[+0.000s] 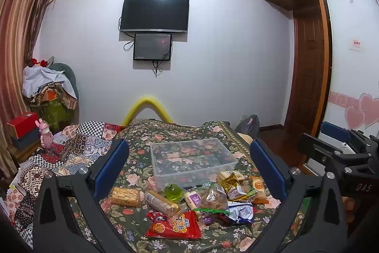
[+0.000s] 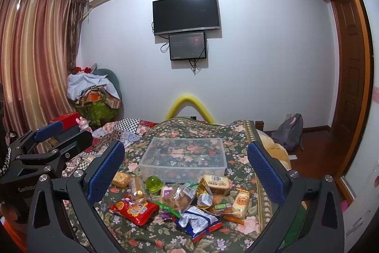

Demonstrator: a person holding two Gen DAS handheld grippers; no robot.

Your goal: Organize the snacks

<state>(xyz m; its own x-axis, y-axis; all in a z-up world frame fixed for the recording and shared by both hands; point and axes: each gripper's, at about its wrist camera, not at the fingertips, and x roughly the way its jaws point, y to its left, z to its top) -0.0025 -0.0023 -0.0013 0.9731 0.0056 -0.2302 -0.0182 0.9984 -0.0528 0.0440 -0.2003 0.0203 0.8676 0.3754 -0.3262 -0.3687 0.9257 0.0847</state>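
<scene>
A clear plastic box stands empty on the floral bedspread. In front of it lies a heap of snacks: a red packet, a green jelly cup, a blue-white packet, cracker packs and wrapped cakes. My left gripper is open and empty above the heap. My right gripper is open and empty too, beside it; it also shows at the right edge of the left wrist view.
The bed's floral cover meets a patchwork quilt on the left. A pink toy and red box sit left. A backpack lies on the wooden floor right. A yellow foam tube arches behind the bed.
</scene>
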